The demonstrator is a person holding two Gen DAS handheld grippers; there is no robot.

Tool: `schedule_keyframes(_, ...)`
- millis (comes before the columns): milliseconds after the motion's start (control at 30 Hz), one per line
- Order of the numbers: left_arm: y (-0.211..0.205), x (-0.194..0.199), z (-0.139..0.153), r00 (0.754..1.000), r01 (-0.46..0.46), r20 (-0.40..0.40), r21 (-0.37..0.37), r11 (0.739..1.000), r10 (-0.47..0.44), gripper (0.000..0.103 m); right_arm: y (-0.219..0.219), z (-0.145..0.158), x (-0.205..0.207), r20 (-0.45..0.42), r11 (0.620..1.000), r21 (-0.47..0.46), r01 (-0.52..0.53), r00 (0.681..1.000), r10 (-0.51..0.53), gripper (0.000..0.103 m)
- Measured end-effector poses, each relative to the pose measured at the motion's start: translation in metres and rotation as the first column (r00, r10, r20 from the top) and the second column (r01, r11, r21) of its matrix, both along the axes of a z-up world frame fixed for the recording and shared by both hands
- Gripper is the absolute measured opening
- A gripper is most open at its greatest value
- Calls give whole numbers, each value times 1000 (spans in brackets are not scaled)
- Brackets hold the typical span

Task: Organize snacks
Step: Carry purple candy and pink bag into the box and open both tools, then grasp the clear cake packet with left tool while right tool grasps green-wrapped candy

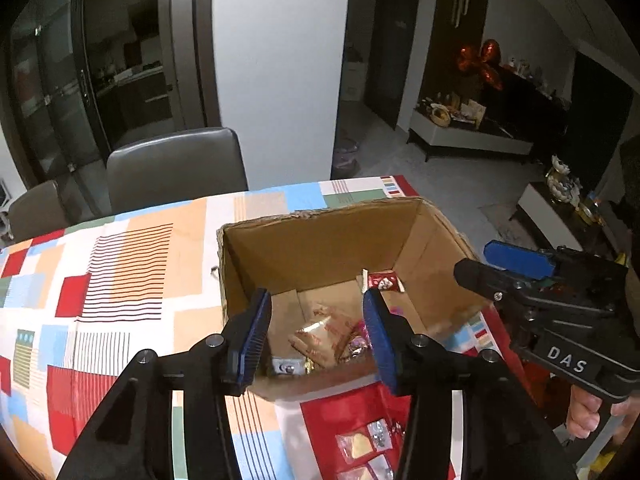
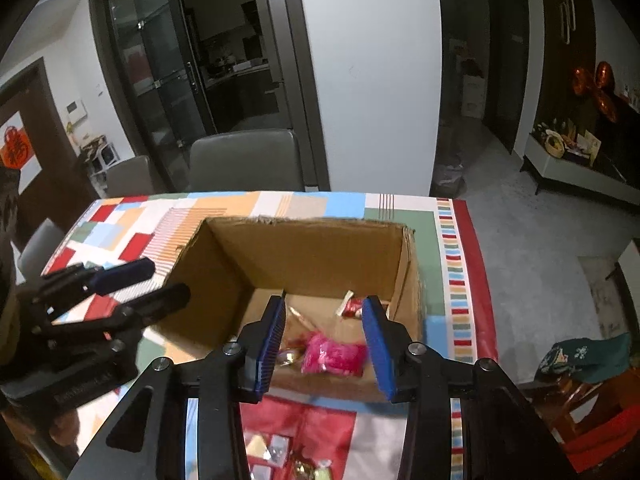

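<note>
An open cardboard box [image 1: 320, 240] [image 2: 320, 248] stands on the table. Inside lie several snacks: a tan packet [image 1: 324, 334], a red packet [image 1: 382, 281] [image 2: 354, 306] and a pink packet [image 2: 334, 356]. My left gripper [image 1: 316, 338] is open and empty, held above the box's near edge; it also shows in the right wrist view [image 2: 160, 284]. My right gripper [image 2: 326, 344] is open and empty above the box's near side; it also shows in the left wrist view [image 1: 476, 260]. More small wrapped snacks [image 1: 366, 446] [image 2: 280, 456] lie on the table in front of the box.
The table carries a patchwork tablecloth [image 1: 120, 280] [image 2: 400, 208]. Grey chairs [image 1: 176, 168] [image 2: 244, 160] stand at the far side. The table's right edge [image 2: 476, 280] drops to the floor. A white wall [image 2: 368, 80] stands behind.
</note>
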State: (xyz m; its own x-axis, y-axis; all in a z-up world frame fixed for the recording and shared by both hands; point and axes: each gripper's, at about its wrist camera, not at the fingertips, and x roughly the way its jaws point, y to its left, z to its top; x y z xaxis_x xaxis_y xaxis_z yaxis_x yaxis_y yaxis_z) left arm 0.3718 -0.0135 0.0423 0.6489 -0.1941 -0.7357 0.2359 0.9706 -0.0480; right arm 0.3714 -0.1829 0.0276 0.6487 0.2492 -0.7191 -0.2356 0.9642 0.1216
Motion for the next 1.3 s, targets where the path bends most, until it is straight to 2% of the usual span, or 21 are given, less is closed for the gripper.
schedule_keyframes(300, 1, -49, 0, 999, 22, 23, -3, 1000, -22, 47, -5, -4, -48, 4, 998, 16, -54, 999, 54, 41)
schedule_keyframes(533, -4, -71, -18, 997, 53, -48, -1, 999, -53, 47, -8, -20, -67, -78, 996, 30, -86, 993, 88, 41)
schedule_keyframes(800, -9, -83, -46, 987, 80, -139, -1, 997, -80, 47, -11, -54, -77, -187, 996, 31, -83, 978, 87, 41)
schedule_keyframes(967, -12, -83, -70, 969, 88, -230, -31, 996, -92, 47, -12, -75, -80, -252, 997, 30, -75, 964, 80, 41)
schedule_keyframes(1200, -14, -74, -108, 930, 71, -357, -63, 995, -89, 47, -17, -106, -78, -338, 998, 28, -54, 939, 60, 41)
schedule_keyframes(1300, -15, -73, -120, 919, 67, -384, -63, 996, -87, 47, -17, -117, -77, -368, 998, 36, -57, 928, 66, 41)
